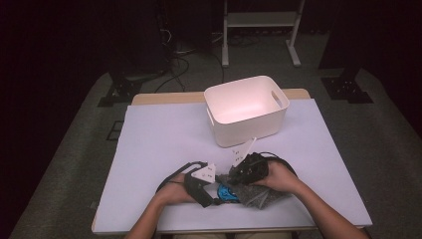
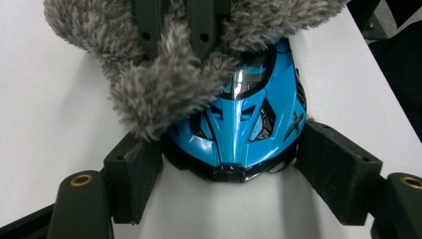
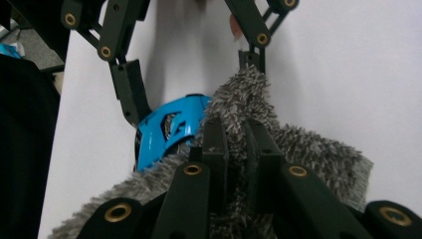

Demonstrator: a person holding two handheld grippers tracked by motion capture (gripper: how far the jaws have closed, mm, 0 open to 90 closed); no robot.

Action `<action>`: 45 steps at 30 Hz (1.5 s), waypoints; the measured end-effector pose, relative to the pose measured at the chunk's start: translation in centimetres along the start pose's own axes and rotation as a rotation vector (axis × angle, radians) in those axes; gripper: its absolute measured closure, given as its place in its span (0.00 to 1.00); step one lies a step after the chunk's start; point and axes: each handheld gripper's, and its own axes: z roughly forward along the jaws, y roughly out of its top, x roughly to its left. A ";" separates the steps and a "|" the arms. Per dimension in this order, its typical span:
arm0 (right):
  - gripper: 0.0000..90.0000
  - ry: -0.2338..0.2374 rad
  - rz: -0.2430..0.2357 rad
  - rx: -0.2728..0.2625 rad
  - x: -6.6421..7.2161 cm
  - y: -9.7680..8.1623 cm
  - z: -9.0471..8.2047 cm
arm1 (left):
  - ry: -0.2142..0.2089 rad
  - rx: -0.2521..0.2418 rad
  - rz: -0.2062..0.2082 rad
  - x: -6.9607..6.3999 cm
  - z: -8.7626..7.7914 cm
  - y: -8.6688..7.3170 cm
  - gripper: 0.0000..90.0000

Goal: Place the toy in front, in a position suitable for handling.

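Grey fuzzy cloth is pinched in the right gripper, jaws nearly closed on a fold, draped over the blue toy car at the table's near edge. Left gripper has its jaws part open around the car's nose, pads at the sides; firm grip unclear. Risk: dragging the cloth could snag the car and tug it free, or pile could catch under a pad. White bin sits well apart behind, nothing blocking it on the white table.

A glossy blue toy car sits on the table's near edge, half covered by a shaggy grey cloth, perhaps a mat.
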 end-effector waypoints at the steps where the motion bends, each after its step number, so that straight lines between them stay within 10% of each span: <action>1: 0.89 -0.006 0.002 0.006 0.0 -0.1 -0.2 | 0.000 -0.001 0.000 0.0 0.0 0.0 0.29; 8: 0.89 -0.033 0.031 0.010 0.1 -1.3 -1.5 | -0.002 0.001 -0.002 0.0 0.0 0.0 0.29; 20: 0.89 0.026 -0.094 0.042 2.6 1.5 1.3 | -0.003 0.006 0.002 0.0 0.0 0.0 0.29; 36: 0.89 0.052 -0.080 0.066 3.1 2.6 2.6 | 0.004 0.017 -0.001 -0.1 0.0 0.2 0.29; 45: 0.89 0.007 -0.050 0.046 2.6 0.7 0.2 | 0.006 0.024 0.007 -0.1 0.0 0.2 0.29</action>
